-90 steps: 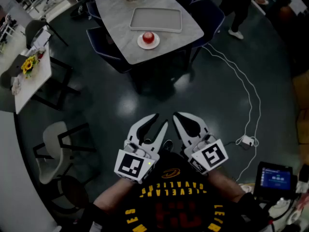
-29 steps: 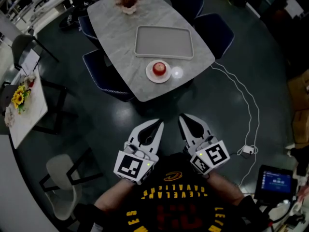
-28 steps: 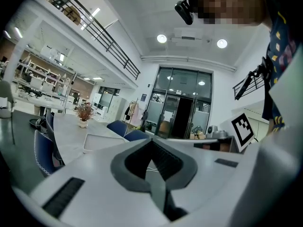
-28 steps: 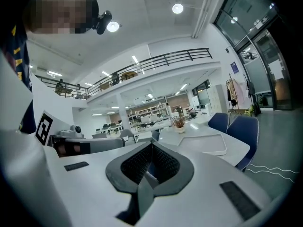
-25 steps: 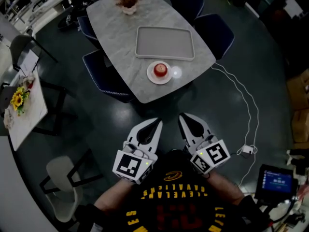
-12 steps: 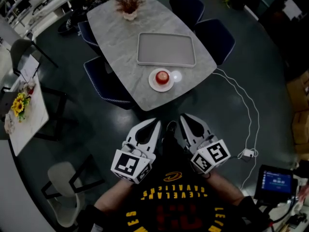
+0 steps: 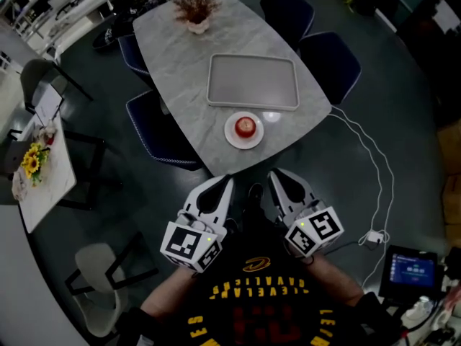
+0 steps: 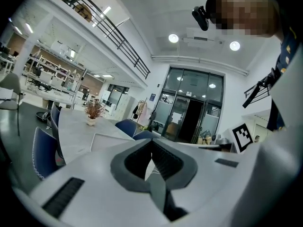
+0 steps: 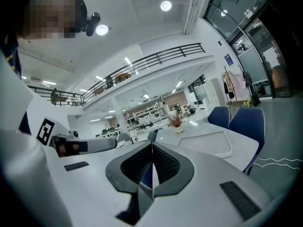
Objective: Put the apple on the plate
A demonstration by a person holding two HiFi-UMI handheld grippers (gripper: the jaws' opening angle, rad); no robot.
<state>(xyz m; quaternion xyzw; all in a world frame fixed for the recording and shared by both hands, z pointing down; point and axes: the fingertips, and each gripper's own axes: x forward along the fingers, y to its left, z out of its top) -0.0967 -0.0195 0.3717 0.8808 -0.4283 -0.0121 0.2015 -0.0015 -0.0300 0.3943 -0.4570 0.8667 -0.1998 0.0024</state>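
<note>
1. Your left gripper (image 8: 151, 142) is pressed fully together. The ribbed pads meet tip to tip and nothing is caught between them (that gripper's own view shows the seam plainly).
2. It's the same on the other side: your right gripper (image 9: 152, 144) is closed up tight with its pads together, pinching nothing.
3. From the head view, both grippers sit side by side low in the frame, a little apart. Their tips point toward the table (image 7: 184, 63), and they hang over the dark floor (image 7: 130, 171) just short of its near edge.
4. The red apple (image 7: 245, 125) is sitting on the white plate (image 7: 231, 132). The plate rests on the grey tabletop close to the edge nearest you, well clear of both grippers.
5. Just beyond the plate lies a rectangular tray (image 7: 253, 82), flat on the table and near the plate but not touching it.
6. At the far end of the table stands a potted plant (image 7: 196, 9), well apart from the tray.
7. Blue chairs (image 7: 330, 58) are tucked in along both long sides of the table, two on your right and more on your left.
8. A pale cable (image 7: 376, 166) snakes across the floor on your right, from near the table's corner down toward the lower right of the frame.
</note>
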